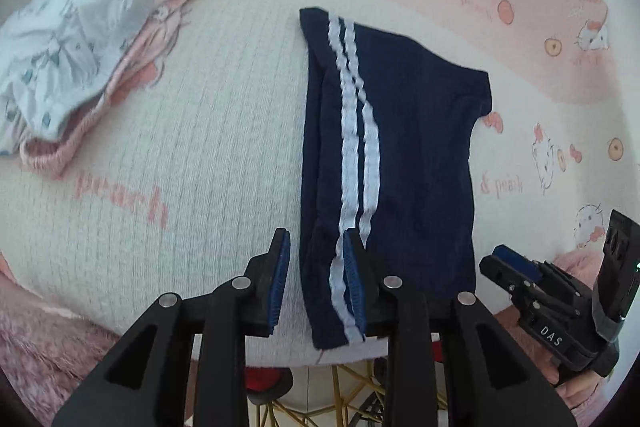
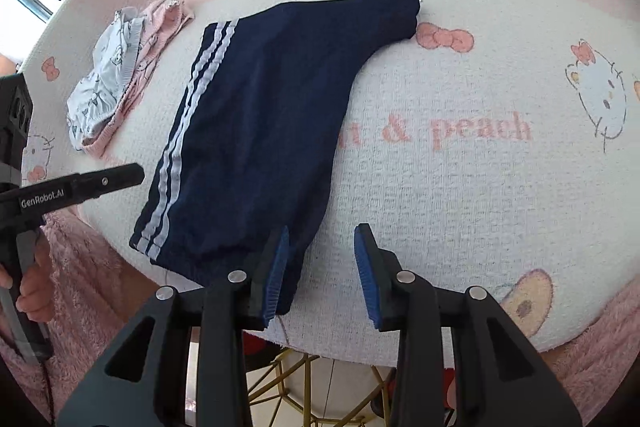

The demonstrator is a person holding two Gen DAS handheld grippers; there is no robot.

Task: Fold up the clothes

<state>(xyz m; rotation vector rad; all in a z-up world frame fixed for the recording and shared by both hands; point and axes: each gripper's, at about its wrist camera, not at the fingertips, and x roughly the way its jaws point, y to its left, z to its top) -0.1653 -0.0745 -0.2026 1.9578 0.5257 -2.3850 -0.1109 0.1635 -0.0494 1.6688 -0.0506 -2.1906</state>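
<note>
Pink-and-white cat-print blanket covers the round table and fills most of both views, with the word "peach" woven into it in faded red.

At the bottom centre of the left wrist view, the left gripper hangs just above the near edge of the table with its jaws spread apart and nothing between them. Its right blue pad lies over the white-striped hem of the navy trousers, though whether it touches the cloth cannot be told. Those trousers lie flat, folded lengthwise, stretching from the bottom centre toward the upper middle of the frame, the two white stripes running along their left side. Farther out, in the upper left, a heap of pale blue and pink clothes sits well apart from the trousers.

In the right wrist view the right gripper is at the bottom centre, likewise parted wide and holding nothing. Its left pad overlaps the near right corner of the trousers' hem; the other pad is over bare blanket. The trousers run from there up toward the top centre, where the waist end bends to the right. At the left edge of this frame a hand grips the black handle of the other gripper. Below the table edge, gold metal legs show.
</note>
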